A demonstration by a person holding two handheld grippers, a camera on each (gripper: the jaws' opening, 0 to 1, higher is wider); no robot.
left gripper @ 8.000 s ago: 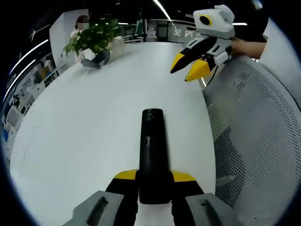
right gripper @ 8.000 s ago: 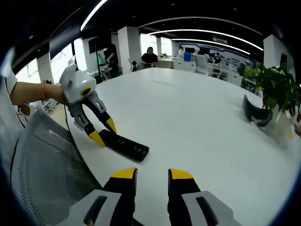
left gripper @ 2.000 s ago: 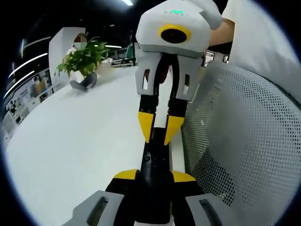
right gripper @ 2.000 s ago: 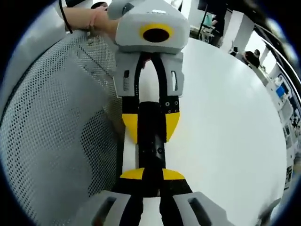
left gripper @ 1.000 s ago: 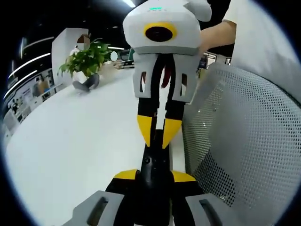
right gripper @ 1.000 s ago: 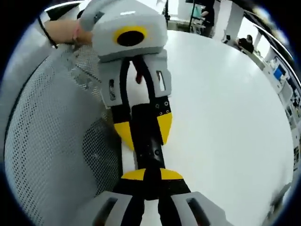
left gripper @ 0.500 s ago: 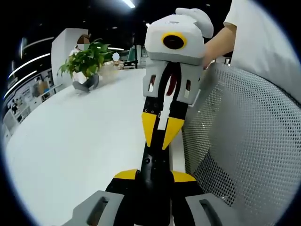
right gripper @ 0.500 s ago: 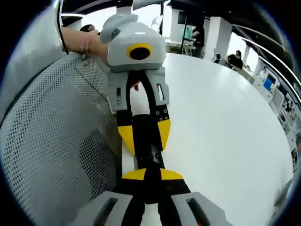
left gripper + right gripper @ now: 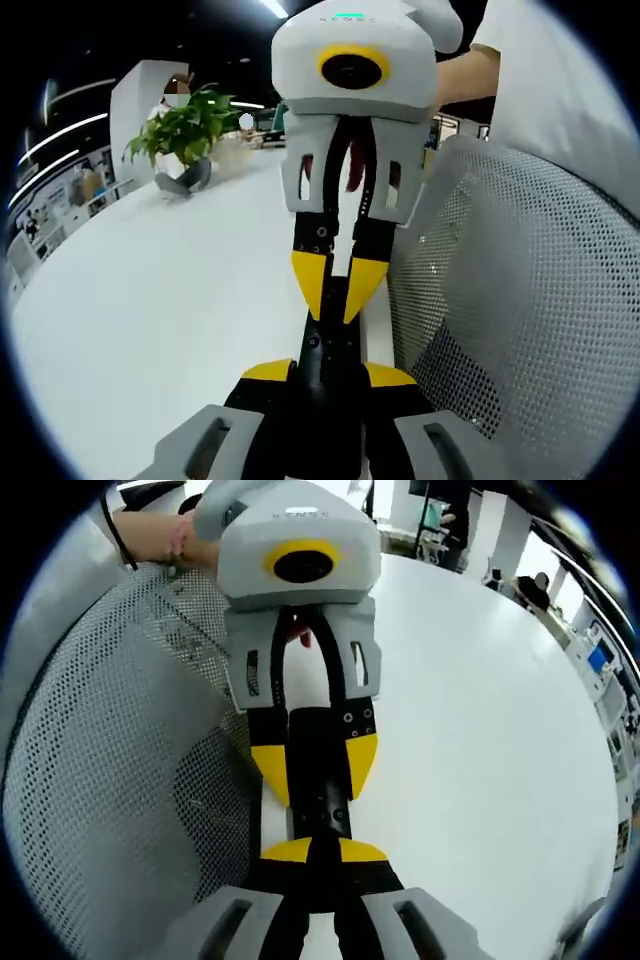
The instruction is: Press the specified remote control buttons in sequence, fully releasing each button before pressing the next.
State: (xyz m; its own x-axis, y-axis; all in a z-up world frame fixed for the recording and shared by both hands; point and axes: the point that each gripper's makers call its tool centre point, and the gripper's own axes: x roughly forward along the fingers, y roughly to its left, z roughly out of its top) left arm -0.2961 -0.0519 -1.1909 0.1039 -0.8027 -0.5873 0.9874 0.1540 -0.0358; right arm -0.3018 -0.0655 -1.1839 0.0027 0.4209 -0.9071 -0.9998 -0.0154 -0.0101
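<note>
slim black remote (image 9: 325, 352) (matte), clamped by left gripper (image 9: 328, 374)

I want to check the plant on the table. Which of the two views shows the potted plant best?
The left gripper view shows it best: the potted plant stands at the far side of the white table, with green leaves in plain sight, upper left. In the right gripper view I cannot make the plant out; the table's far part there is bare.
</note>
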